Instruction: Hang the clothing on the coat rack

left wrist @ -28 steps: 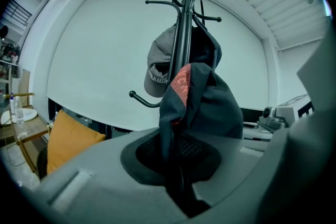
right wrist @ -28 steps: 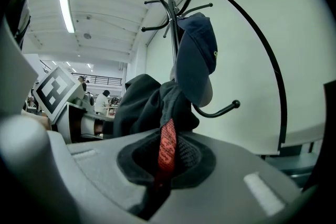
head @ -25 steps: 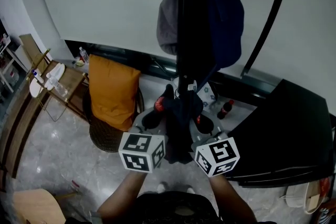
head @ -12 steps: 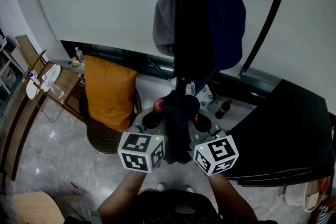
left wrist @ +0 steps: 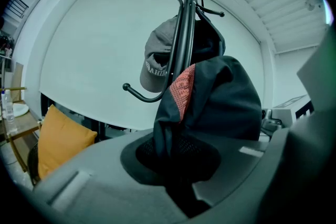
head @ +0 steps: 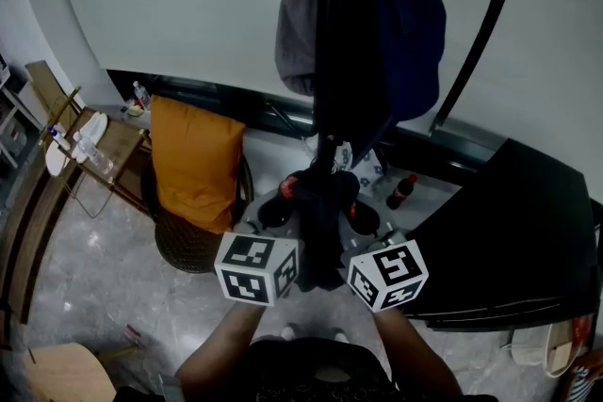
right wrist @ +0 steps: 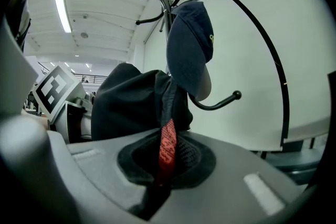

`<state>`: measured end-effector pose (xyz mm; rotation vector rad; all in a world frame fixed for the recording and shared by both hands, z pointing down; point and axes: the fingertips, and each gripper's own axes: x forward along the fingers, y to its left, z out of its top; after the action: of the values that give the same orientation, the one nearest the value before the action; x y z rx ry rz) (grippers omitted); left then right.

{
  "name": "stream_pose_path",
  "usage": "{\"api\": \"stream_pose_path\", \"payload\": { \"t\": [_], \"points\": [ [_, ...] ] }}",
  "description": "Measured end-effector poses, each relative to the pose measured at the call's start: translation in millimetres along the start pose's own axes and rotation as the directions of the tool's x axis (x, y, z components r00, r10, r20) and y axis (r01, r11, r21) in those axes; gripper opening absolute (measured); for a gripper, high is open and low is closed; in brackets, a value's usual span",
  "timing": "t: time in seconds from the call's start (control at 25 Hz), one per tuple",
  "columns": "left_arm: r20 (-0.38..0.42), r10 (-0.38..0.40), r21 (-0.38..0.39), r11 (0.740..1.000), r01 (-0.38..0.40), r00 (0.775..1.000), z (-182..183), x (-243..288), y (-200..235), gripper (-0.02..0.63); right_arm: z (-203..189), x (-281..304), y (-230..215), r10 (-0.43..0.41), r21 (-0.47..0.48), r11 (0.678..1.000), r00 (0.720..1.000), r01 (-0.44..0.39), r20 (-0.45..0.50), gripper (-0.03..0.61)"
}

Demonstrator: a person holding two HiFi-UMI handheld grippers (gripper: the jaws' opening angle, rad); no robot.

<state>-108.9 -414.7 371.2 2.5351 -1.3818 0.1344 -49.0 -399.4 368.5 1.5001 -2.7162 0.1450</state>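
A black coat rack (head: 337,61) stands straight ahead, with a grey cap (head: 297,24) and a navy cap (head: 415,24) hanging on it. Both grippers hold a bunched dark garment with a red strip (head: 320,221) up against the pole. The left gripper (head: 275,214) is shut on the garment's left side, the right gripper (head: 366,223) on its right. In the left gripper view the dark garment (left wrist: 215,107) fills the left gripper (left wrist: 178,168), below the grey cap (left wrist: 157,63) and a low hook (left wrist: 142,96). In the right gripper view its red strip (right wrist: 167,147) runs into the right gripper (right wrist: 161,168), near another hook (right wrist: 220,103).
An orange cushion (head: 193,165) rests on a wicker chair at the left. A black table (head: 513,240) stands at the right, a dark bottle (head: 402,195) on the floor by the rack's base. A curved black bar (head: 480,33) rises at the right. A wooden side table (head: 104,151) is far left.
Both grippers keep their hold on the garment by the pole. The bundle has edged slightly up and closer to the rack, and the head view has shifted a little.
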Motion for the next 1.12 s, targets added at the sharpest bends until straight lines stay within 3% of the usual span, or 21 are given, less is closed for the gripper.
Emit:
{"api": "stream_pose_path", "payload": {
  "t": [1.12],
  "points": [
    [-0.062,0.029,-0.015,0.999,-0.030,0.998,-27,10,9,0.032,-33,4,-7,-0.004,0.007,1.000,0.997,0.005,-0.076,0.015]
  ]
}}
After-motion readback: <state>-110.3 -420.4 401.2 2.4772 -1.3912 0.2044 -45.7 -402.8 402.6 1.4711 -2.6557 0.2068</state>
